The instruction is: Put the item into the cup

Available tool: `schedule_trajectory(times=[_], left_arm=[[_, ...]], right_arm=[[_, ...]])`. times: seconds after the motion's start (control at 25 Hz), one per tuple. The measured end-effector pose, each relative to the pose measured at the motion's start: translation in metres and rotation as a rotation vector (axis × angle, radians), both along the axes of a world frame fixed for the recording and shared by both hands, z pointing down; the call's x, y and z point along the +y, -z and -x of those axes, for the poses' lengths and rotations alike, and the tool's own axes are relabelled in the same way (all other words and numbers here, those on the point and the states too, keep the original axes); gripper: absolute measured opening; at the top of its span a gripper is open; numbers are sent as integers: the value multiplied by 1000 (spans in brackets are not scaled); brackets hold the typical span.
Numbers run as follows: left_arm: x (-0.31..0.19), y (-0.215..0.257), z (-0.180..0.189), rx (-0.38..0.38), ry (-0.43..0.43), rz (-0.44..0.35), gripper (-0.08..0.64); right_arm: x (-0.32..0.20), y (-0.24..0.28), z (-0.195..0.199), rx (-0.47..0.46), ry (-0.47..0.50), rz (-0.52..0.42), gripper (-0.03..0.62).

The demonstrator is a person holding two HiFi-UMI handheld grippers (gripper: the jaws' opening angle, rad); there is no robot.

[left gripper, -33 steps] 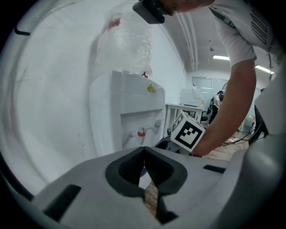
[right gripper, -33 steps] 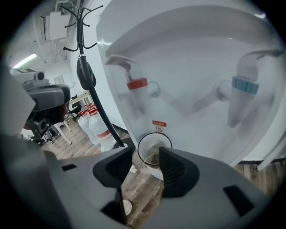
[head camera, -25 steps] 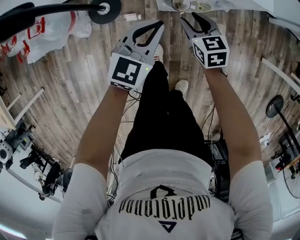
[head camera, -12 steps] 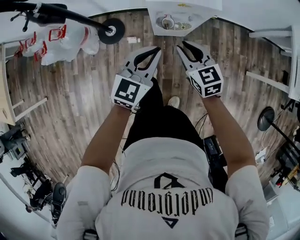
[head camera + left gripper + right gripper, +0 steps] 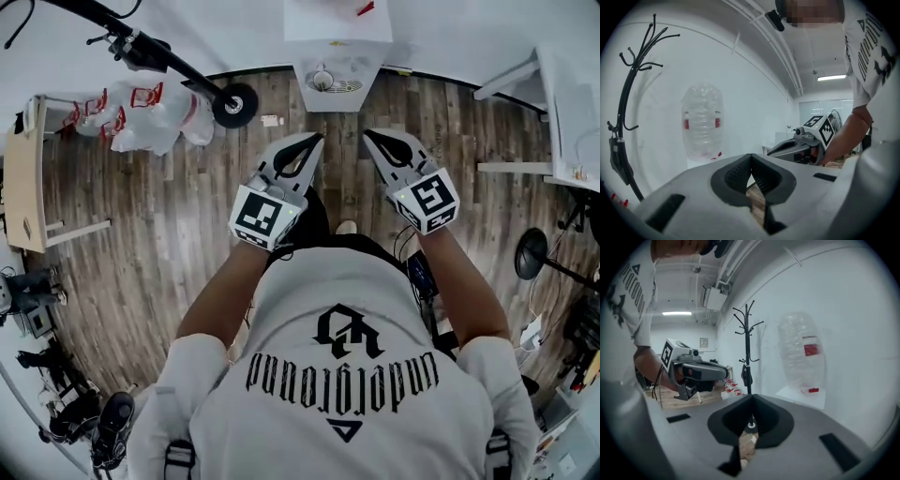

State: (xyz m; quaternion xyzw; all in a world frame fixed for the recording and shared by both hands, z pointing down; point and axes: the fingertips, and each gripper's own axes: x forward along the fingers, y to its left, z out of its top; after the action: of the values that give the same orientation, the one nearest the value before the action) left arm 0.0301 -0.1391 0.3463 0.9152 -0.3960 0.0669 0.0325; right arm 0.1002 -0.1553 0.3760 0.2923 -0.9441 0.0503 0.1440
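Floorboards [image 5: 141, 234] are showing below. Left hand-held gripper [image 5: 312, 141] and right hand-held gripper [image 5: 369, 137] are hanging shut and empty, the right's jaws having just been closing on nothing. Nothing is being grasped yet, so finding the item is likely coming next.

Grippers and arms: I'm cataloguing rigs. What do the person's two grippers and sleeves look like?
The left gripper and right gripper are grey wedge-shaped shells with black fingers forming a teardrop opening. Each carries a white cube with black square markers at the rear. The person wears a white short-sleeved T-shirt with black print. The right gripper's fingers have just closed, with nothing between them.
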Motion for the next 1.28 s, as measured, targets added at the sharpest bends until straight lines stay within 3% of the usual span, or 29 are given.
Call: schedule_trajectory(times=[0.32, 0.72, 1.0, 1.28], left_arm=[[61, 60, -15, 36, 6, -106, 6], [109, 90, -23, 24, 58, -140, 6], [132, 102, -17, 15, 13, -130, 6], [150, 109, 6, 17, -64, -81, 6]], right_arm=[[64, 76, -38, -118, -25, -99, 5], [111, 112, -62, -155, 1, -151, 5], [142, 128, -45, -139, 0, -165, 5], [168, 132, -19, -137, -68, -164, 5]])
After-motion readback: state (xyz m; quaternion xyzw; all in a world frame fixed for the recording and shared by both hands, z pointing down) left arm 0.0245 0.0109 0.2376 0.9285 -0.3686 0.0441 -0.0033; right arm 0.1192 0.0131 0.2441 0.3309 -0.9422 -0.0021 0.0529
